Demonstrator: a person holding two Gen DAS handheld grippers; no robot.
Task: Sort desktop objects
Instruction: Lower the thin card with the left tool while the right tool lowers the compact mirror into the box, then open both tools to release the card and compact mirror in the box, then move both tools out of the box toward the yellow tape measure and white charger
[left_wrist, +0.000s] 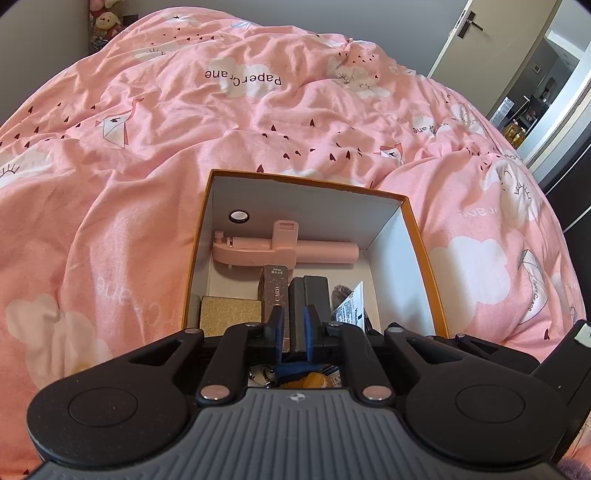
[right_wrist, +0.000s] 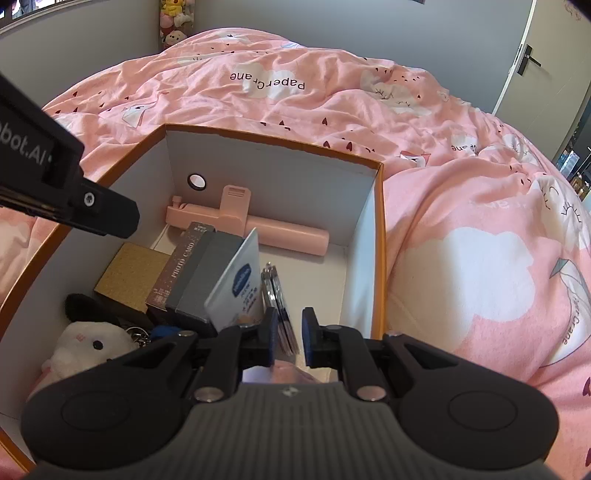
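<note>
An orange-rimmed cardboard box (left_wrist: 306, 183) (right_wrist: 273, 142) lies on the pink duvet. Inside are a pink selfie stick (left_wrist: 284, 249) (right_wrist: 251, 227), a brown card box (left_wrist: 275, 291) (right_wrist: 181, 262), a dark grey box (left_wrist: 310, 295) (right_wrist: 207, 273), a gold box (left_wrist: 229, 314) (right_wrist: 129, 273) and a white packet (left_wrist: 349, 306) (right_wrist: 236, 284). My left gripper (left_wrist: 293, 325) is low in the box, slightly open, with the grey box's near end between its pads and a thin gap at the left pad. My right gripper (right_wrist: 290, 328) is shut on thin round discs (right_wrist: 275, 291) standing on edge.
A white plush toy (right_wrist: 88, 347) and keys (right_wrist: 138, 334) lie in the box's near left corner. The left tool's black housing (right_wrist: 74, 192) hangs over the box's left wall. Rumpled duvet (left_wrist: 147, 147) surrounds the box. A door (left_wrist: 480, 40) stands at the far right.
</note>
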